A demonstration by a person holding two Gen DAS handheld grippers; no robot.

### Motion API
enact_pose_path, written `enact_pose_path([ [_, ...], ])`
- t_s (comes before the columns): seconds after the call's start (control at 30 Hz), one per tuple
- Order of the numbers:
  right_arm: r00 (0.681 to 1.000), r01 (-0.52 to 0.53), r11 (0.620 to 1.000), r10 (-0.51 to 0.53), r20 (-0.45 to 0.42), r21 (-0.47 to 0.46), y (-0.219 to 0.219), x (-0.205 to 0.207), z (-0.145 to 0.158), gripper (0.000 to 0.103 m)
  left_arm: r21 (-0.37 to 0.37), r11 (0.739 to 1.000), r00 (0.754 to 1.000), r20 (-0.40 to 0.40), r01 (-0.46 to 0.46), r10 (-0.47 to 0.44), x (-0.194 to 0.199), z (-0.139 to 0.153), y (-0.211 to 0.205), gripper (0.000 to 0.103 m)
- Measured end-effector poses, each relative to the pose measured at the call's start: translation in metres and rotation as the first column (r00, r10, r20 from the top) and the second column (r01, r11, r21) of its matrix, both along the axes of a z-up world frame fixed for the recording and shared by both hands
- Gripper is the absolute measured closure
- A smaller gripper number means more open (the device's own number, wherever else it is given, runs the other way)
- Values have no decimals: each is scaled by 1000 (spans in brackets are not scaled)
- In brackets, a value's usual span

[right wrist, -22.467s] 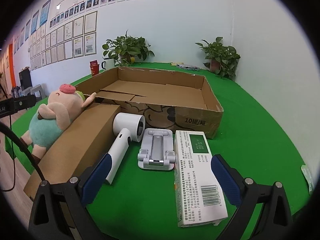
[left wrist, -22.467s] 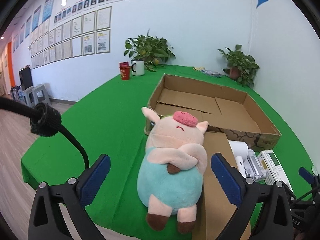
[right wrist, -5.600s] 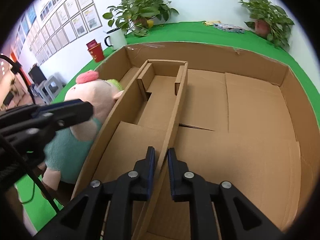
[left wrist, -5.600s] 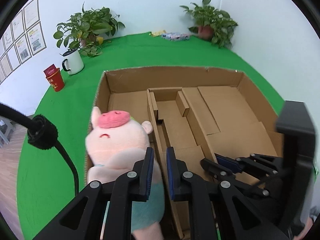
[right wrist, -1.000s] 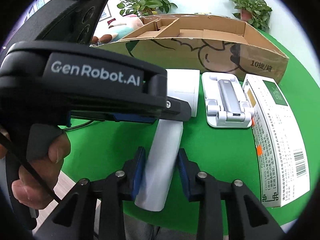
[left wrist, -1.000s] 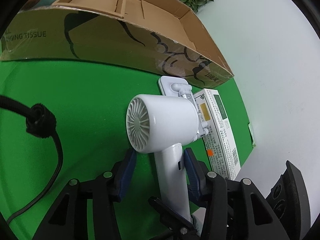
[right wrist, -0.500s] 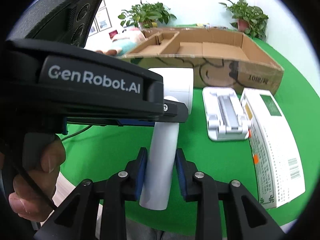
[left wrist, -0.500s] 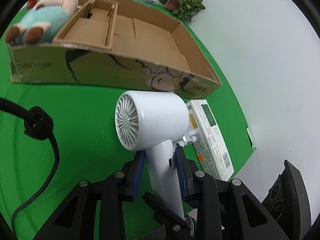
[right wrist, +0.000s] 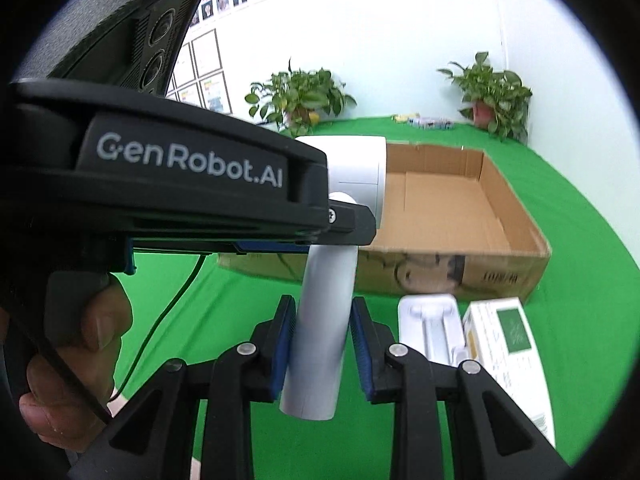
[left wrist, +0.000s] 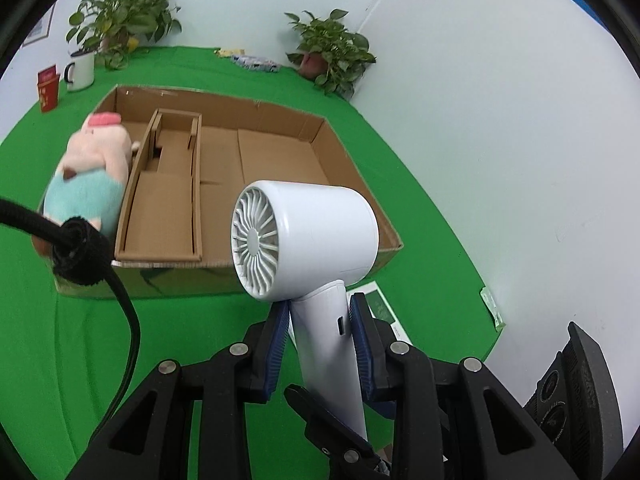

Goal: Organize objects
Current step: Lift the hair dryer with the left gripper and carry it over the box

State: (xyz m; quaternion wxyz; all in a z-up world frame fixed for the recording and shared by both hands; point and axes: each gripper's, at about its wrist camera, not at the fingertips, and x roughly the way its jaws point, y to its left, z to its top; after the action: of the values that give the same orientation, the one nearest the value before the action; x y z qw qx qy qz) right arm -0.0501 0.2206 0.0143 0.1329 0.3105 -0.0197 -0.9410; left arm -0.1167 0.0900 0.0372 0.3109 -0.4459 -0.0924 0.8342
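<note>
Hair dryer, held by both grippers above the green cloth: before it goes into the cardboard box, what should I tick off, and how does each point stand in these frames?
1. Left gripper shut on the hair dryer handle, just under the head: ok.
2. Right gripper shut lower on the same handle: ok.
3. Dryer off the green cloth: ok, its handle end hangs free in the right wrist view.
4. Free bay in the cardboard box: ok, the wide right compartment shows bare floor.
5. Plush pig clear of that bay: ok, it lies by the box's left edge.
6. Dryer's cord trailing or snagged: cannot tell.
</note>
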Motion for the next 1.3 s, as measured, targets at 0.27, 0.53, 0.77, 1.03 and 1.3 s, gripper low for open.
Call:
enact_pose_path([
  [0.27,997,21,1000,-20,-71,8,13,-36,22,77,9,1000,998,-62,10,-10,-14,42,4,75],
  [0.53,993,40,999,-39,-115,6,14,-66,41,77,13,1000,995,-98,26,-24,-47,75,14,75],
  [0.77,993,42,999,-42,-107,0,22,-109,50,77,-8,1000,996,-89,27,-28,-99,92,31,75],
  [1.03,999,21,999,-22,-26,-41,16,-151,50,77,-84,997,999,-42,-1,-2,-177,83,52,75],
  [1.3,994,29,996,-19,112,-90,23,-181,5,77,-148,989,994,107,14,2,-231,9,72,75],
])
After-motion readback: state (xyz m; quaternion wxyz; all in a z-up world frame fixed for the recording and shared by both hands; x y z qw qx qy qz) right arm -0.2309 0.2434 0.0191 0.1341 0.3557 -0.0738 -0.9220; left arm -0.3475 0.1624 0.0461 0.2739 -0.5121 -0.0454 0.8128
